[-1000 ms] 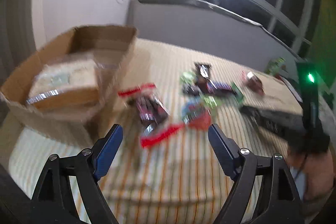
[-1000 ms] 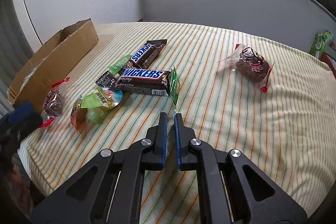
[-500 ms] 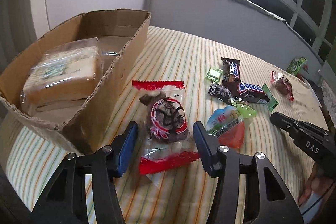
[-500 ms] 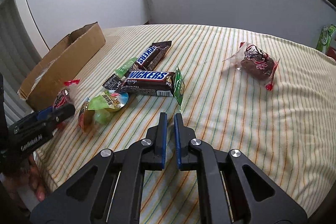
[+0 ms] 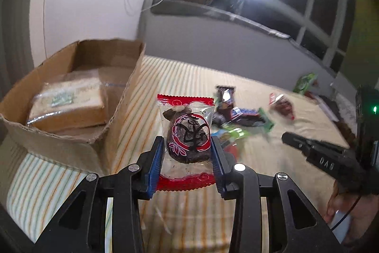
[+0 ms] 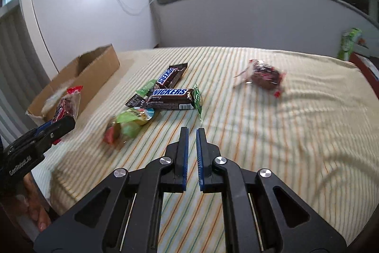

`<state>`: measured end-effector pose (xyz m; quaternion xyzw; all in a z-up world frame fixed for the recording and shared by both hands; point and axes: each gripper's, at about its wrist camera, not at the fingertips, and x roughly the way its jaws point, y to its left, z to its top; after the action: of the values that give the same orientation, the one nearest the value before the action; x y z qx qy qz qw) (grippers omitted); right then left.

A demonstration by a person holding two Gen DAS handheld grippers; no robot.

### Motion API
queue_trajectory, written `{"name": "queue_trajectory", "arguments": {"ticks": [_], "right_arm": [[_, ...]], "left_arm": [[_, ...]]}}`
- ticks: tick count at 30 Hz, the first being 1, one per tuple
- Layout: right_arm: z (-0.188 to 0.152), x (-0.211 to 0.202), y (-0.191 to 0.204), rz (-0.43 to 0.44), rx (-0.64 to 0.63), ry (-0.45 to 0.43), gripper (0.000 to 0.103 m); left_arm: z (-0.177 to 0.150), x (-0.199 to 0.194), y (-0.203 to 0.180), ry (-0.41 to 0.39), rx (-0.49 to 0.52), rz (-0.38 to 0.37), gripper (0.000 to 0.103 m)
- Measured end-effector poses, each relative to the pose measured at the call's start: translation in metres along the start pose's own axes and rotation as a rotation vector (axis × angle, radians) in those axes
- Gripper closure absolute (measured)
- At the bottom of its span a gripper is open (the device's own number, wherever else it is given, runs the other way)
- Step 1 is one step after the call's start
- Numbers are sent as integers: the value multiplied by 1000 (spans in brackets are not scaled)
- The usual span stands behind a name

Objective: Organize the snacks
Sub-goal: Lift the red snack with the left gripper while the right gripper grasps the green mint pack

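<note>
1. Since a second ago, the left tool (image 5: 187, 159) has been closing its jaws, and now both blue pads press on the clear snack packet with red ends (image 5: 186, 141), which lay flat on the bed before and now stands upright between them, off the sheet.
2. At the far left stands the open cardboard box (image 5: 123, 96), with a wrapped pale block (image 5: 68, 101) already inside; it rests on the striped bed (image 6: 272, 134).
3. Just right of the box comes the held packet. Its long axis runs up and down, from one red end to the other, and the pads take it across the short way, at the middle.
4. My judgement is that the coming move depends on this: the box lies to the left of the held packet and a little beyond it, near, so the left hand is the nearer one and needs only a short swing left over the box wall.
5. Further right, on the bed, the other snacks wait in a small heap: two Snickers bars (image 6: 171, 95), some green wrappers and a jelly cup (image 6: 129, 125).
6. The right tool (image 6: 192, 158) hovers above the sheet with its jaws nearly together and nothing between them.
7. Apart on the right lies a second dark packet (image 6: 264, 77).
</note>
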<state>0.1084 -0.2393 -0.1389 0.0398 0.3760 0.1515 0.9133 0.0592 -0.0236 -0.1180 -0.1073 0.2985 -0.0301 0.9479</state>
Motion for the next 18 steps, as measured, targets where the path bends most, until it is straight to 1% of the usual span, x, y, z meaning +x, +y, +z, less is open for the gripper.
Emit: {"name": "queue_trajectory", "arguments": {"ticks": [4, 7, 8, 10, 11, 13, 14, 15, 16, 17, 18], "right_arm": [[-14, -23, 10, -47, 34, -47, 97], [-4, -17, 18, -102, -15, -40, 96], [0, -12, 18, -97, -32, -24, 93], [19, 8, 16, -114, -68, 4, 92], [29, 24, 14, -109, -80, 44, 92], [41, 66, 12, -50, -109, 201, 86], [43, 78, 13, -55, -122, 229, 82], [45, 88, 14, -66, -141, 248, 80], [48, 93, 15, -77, -169, 230, 80], [49, 95, 14, -78, -162, 235, 81], [51, 95, 11, -68, -140, 230, 95]], "left_arm": [[2, -13, -3, -27, 35, -36, 67], [0, -23, -2, -49, 58, -57, 66], [0, -25, 1, -47, 55, -66, 66], [-1, -30, 5, -41, 47, -79, 66], [-2, -31, 6, -41, 44, -80, 66], [-3, -36, 8, -38, 30, -87, 66], [-3, -37, 7, -37, 25, -89, 66], [-3, -37, 7, -35, 23, -91, 66], [-3, -38, 7, -34, 21, -91, 66], [-3, -38, 8, -33, 20, -93, 66], [-3, -39, 7, -34, 22, -95, 66]]}}
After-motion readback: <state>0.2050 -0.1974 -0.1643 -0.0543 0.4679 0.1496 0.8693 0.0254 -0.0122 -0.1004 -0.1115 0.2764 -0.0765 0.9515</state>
